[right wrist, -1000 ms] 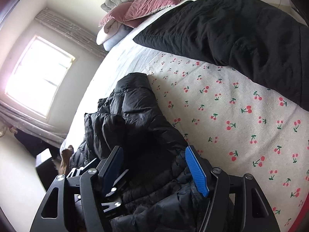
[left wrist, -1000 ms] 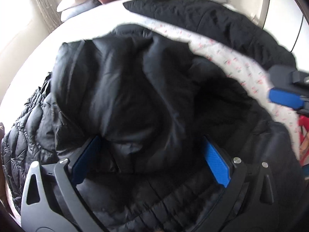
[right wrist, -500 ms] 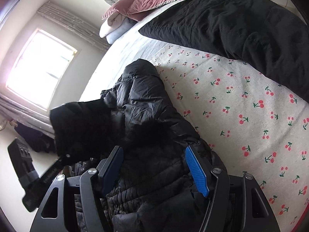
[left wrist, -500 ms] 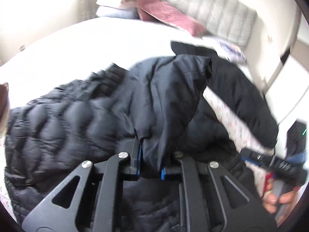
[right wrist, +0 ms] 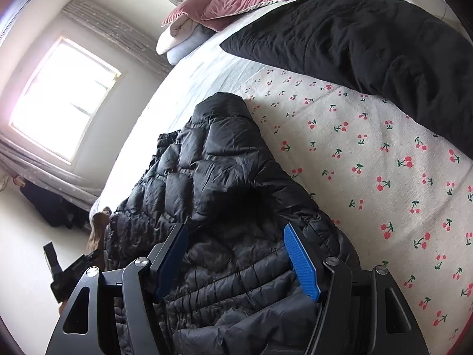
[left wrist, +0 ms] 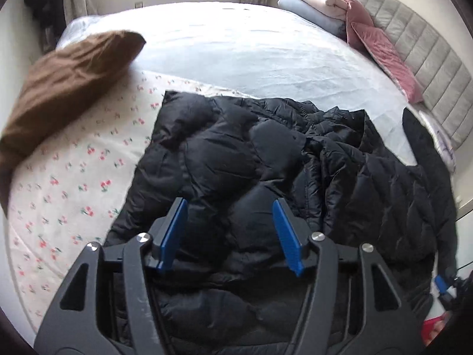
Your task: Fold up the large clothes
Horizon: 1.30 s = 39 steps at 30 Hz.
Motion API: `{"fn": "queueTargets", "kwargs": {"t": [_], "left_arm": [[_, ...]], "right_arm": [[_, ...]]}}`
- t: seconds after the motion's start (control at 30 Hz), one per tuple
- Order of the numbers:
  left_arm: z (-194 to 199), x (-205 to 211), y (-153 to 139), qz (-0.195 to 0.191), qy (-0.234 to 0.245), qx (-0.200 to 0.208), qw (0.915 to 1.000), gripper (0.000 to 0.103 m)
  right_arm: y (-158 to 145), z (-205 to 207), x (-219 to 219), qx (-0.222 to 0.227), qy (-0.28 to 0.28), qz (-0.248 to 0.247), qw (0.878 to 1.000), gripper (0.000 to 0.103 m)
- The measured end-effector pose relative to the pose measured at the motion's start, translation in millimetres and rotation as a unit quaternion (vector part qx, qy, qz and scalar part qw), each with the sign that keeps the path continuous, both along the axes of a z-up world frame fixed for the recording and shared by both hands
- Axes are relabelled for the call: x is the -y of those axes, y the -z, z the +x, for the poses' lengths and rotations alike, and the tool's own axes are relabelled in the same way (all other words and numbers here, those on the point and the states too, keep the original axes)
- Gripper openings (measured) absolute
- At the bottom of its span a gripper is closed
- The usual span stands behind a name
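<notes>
Nearest in the left wrist view, the left tool [left wrist: 229, 222] is spread wide, its blue-padded fingers [left wrist: 173, 232] apart over the black quilted puffer jacket [left wrist: 266, 162] with nothing pinched between them. In the right wrist view the right tool [right wrist: 236, 254] is likewise spread, blue pads to either side of a rumpled stretch of the same jacket [right wrist: 218, 183], gripping none of it. The jacket lies bunched and partly folded over itself on the bed, resting on a cream sheet printed with red cherries [right wrist: 369, 162]. Beyond it to the left sits a brown fabric cushion [left wrist: 68, 82]; to the right lies a second black padded garment [right wrist: 369, 38]. Farther on, pale bedding [left wrist: 251, 50] runs to dusty-pink velvet pillows [left wrist: 381, 56] against a grey padded headboard [left wrist: 428, 59]. A bright window [right wrist: 65, 94] is set in the far wall.
</notes>
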State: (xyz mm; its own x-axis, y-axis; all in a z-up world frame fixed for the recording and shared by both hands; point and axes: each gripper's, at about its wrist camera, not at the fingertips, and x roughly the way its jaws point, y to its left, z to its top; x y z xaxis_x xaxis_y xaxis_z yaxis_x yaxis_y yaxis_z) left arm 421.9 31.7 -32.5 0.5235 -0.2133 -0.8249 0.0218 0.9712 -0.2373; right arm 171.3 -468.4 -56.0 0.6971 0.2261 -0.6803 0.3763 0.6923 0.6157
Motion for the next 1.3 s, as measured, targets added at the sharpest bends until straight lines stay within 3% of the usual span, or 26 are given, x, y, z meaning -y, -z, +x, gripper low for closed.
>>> {"fn": "queueTargets", "kwargs": {"t": [0.07, 0.17, 0.27, 0.33, 0.37, 0.4, 0.43, 0.5, 0.57, 0.6, 0.63, 0.67, 0.7, 0.73, 0.87, 1.0, 1.13, 1.3], "left_arm": [[-1.5, 2.2, 8.0, -0.045, 0.003, -0.01, 0.9989, 0.061], [3.3, 19.1, 9.1, -0.081, 0.034, 0.0, 0.9961, 0.062], [9.4, 51.5, 12.2, -0.07, 0.074, 0.003, 0.9948, 0.076], [21.3, 71.0, 22.9, -0.049, 0.089, -0.009, 0.9948, 0.076], [23.0, 77.8, 26.0, -0.039, 0.089, -0.009, 0.9952, 0.066], [24.0, 81.2, 26.1, -0.041, 0.091, -0.003, 0.995, 0.006], [25.3, 82.7, 24.1, -0.049, 0.092, -0.001, 0.9945, 0.006], [14.0, 75.5, 7.0, -0.051, 0.064, 0.043, 0.9957, 0.006], [2.2, 69.6, -7.2, -0.022, 0.046, 0.081, 0.9954, 0.009], [-0.5, 70.3, -8.4, 0.022, 0.038, 0.084, 0.9955, 0.016], [-0.4, 72.2, -5.8, 0.073, 0.029, 0.081, 0.9936, 0.023], [3.0, 73.6, 0.9, 0.135, 0.022, 0.062, 0.9887, 0.044], [6.3, 73.1, 7.2, 0.174, 0.021, 0.039, 0.9838, 0.054], [6.5, 69.9, 9.8, 0.189, 0.021, 0.029, 0.9813, 0.054], [-15.1, 55.0, -17.0, 0.112, 0.036, 0.106, 0.9873, 0.06], [-21.1, 72.3, -37.3, 0.067, 0.082, 0.154, 0.9824, 0.068], [-11.8, 102.5, -28.6, 0.057, 0.13, 0.158, 0.9771, 0.068], [12.4, 113.0, 35.4, 0.076, 0.143, 0.106, 0.9811, 0.069]], "right_arm": [[1.0, 1.3, -0.8, -0.002, 0.003, -0.003, 1.0, 0.068], [3.2, 1.8, -4.2, -0.008, 0.0, -0.006, 1.0, 0.068], [4.9, 4.7, -7.0, -0.013, -0.003, -0.012, 1.0, 0.068], [5.7, 6.2, -9.1, -0.015, -0.006, -0.017, 1.0, 0.068], [5.7, 6.6, -9.8, -0.014, -0.006, -0.02, 1.0, 0.068], [5.3, 6.7, -10.3, -0.012, -0.007, -0.022, 1.0, 0.068], [4.7, 6.7, -10.4, -0.01, -0.006, -0.025, 1.0, 0.068], [1.8, 5.8, -10.6, -0.003, -0.005, -0.032, 0.999, 0.068], [-0.7, 5.9, -10.6, 0.001, -0.003, -0.039, 0.999, 0.068], [-1.6, 6.2, -11.6, 0.001, -0.002, -0.043, 0.999, 0.068], [-2.4, 7.0, -13.6, 0.001, -0.003, -0.047, 0.999, 0.068], [-2.7, 8.4, -15.7, 0.001, -0.004, -0.049, 0.999, 0.068], [-3.2, 9.7, -19.0, -0.001, -0.007, -0.053, 0.999, 0.068], [-4.1, 11.2, -23.3, -0.003, -0.011, -0.058, 0.998, 0.068], [-20.3, 18.4, -44.4, 0.008, -0.026, -0.096, 0.995, 0.068], [-39.3, 40.0, -66.0, 0.022, -0.03, -0.14, 0.989, 0.068], [-45.0, 76.1, -81.0, 0.023, -0.033, -0.183, 0.982, 0.068], [-22.2, 116.6, -83.9, 0.002, -0.051, -0.226, 0.973, 0.068]]}}
